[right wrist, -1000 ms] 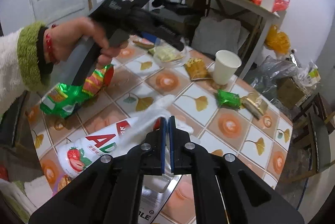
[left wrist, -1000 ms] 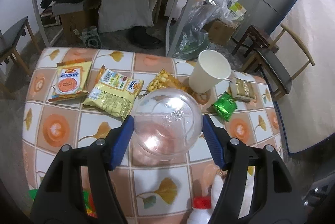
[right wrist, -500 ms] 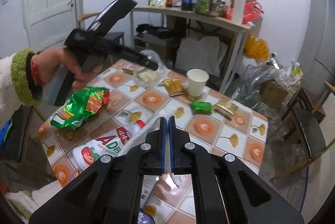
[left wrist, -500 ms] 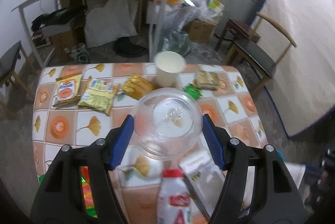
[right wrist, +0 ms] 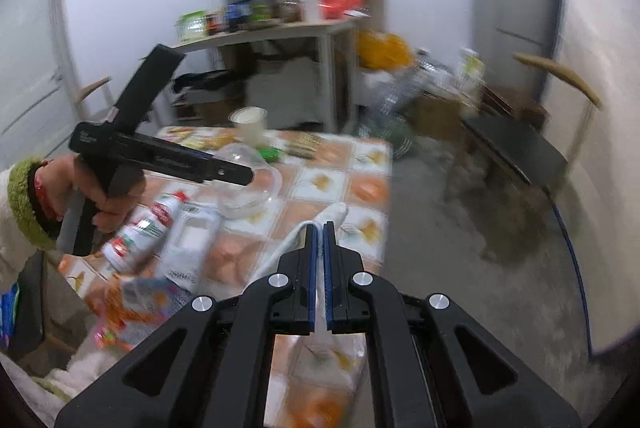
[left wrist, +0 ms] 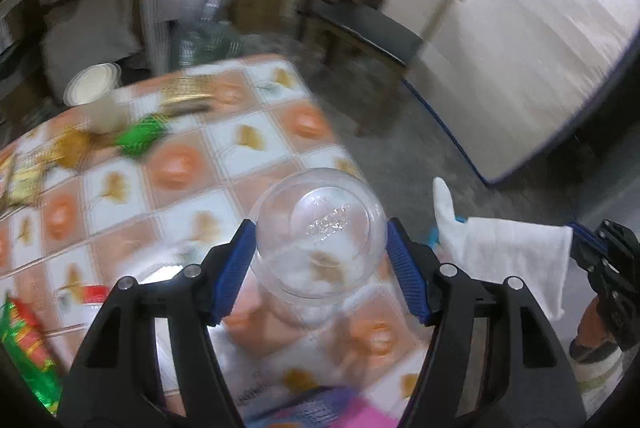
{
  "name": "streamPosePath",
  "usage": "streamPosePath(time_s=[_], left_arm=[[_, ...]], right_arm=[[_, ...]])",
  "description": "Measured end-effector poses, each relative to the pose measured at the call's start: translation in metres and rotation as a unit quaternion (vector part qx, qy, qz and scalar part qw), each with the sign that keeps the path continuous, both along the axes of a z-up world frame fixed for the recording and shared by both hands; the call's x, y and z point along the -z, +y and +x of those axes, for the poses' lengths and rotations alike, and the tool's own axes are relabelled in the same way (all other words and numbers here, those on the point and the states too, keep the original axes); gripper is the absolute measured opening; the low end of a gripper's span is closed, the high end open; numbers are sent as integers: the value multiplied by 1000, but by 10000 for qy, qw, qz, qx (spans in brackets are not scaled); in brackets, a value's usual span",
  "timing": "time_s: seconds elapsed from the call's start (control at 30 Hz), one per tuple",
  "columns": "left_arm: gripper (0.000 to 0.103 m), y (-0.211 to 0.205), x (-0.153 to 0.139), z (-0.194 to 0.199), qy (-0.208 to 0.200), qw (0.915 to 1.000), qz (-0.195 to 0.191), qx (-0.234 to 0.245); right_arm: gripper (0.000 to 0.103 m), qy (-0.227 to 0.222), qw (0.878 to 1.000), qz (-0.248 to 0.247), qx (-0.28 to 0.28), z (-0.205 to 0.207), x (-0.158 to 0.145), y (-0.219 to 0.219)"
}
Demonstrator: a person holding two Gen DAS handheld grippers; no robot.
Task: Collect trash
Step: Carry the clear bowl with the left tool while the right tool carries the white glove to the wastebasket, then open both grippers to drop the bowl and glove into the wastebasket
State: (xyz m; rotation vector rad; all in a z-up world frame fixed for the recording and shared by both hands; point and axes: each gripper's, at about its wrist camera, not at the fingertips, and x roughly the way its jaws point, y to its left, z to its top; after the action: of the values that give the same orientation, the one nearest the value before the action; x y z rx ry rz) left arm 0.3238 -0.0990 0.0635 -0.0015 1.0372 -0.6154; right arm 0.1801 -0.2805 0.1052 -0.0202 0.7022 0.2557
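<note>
The left gripper [left wrist: 320,252] pinches a clear cup [left wrist: 320,236], held above the table [left wrist: 240,163]; the right gripper [right wrist: 319,260] is pressed together on a white wrapper [right wrist: 332,216], off the table's near corner; both pieces look collected but not yet binned; a paper cup [right wrist: 250,123], a green packet [left wrist: 142,135], a bottle [right wrist: 144,232] and more wrappers remain, so most of the work seems left.

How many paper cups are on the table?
1. A white paper cup stands upright at the far end of the tiled table, behind the snack wrappers. More may be hidden off-frame.
</note>
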Motion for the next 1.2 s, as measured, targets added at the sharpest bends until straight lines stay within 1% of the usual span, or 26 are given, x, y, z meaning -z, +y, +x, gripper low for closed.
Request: streamPosePath(time_s=[0.1,0.17,0.2,0.23,0.3,0.37,0.5,0.57,0.67,0.73,0.83,0.93,0.97,1.0,1.03,1.07,1.1,1.13,1.17,1.2], left_arm=[[63,-59,10,-15,137,9989,-8,451],[63,-94,16,-24,213,9971,-10,730],[63,-116,20,-32,264,9956,-9,895],[63,-140,25,-40,326,9937,-7,1074],[63,-175,34,-54,437,9901,20,1335],[63,-207,43,-68,582,9861,-2,1557],[63,-273,73,-96,864,9772,108,1937],[63,-297,90,-105,1010,9746,169,1994],[63,-334,122,-114,1218,9707,316,2045],[64,-353,140,-119,1319,9685,413,2071],[64,-375,164,-121,1505,9670,472,1999],[64,-401,180,-125,1507,9668,477,2008],[66,-412,187,-128,1498,9654,536,2067],[69,-419,191,-130,1491,9653,591,2059],[76,-422,193,-133,1467,9668,614,2000],[77,-423,193,-134,1433,9694,582,1908],[77,-423,191,-135,1418,9714,482,1841],[77,-422,190,-138,1453,9711,389,1853],[77,-421,189,-139,1476,9706,359,1870],[77,-421,187,-142,1493,9700,319,1893]], right_arm=[[4,174,9982,69,575,-24,15,-51],[4,339,9939,115,1040,-42,31,-89],[4,394,9921,151,1179,-49,37,-100],[4,483,9881,200,1446,-60,47,-122],[4,572,9825,221,1761,-74,60,-145],[4,724,9733,380,2147,-89,80,-177],[4,985,9552,686,2704,-108,117,-223],[4,1152,9447,804,2964,-115,138,-247],[4,1350,9327,885,3224,-119,165,-272],[4,1466,9248,976,3372,-124,182,-290],[4,1622,9146,1032,3557,-121,203,-308],[4,1803,9047,1002,3727,-115,227,-327],[4,1899,9004,991,3788,-110,236,-332],[5,1983,8935,988,3905,-107,246,-338],[5,2028,8895,1011,3969,-105,253,-342],[5,2091,8837,1098,4041,-104,263,-348],[8,2132,8798,1151,4090,-103,269,-351],[17,2191,8727,1173,4203,-105,277,-356],[21,2200,8671,1181,4310,-106,282,-359],[28,2147,8636,1196,4402,-109,284,-361]])
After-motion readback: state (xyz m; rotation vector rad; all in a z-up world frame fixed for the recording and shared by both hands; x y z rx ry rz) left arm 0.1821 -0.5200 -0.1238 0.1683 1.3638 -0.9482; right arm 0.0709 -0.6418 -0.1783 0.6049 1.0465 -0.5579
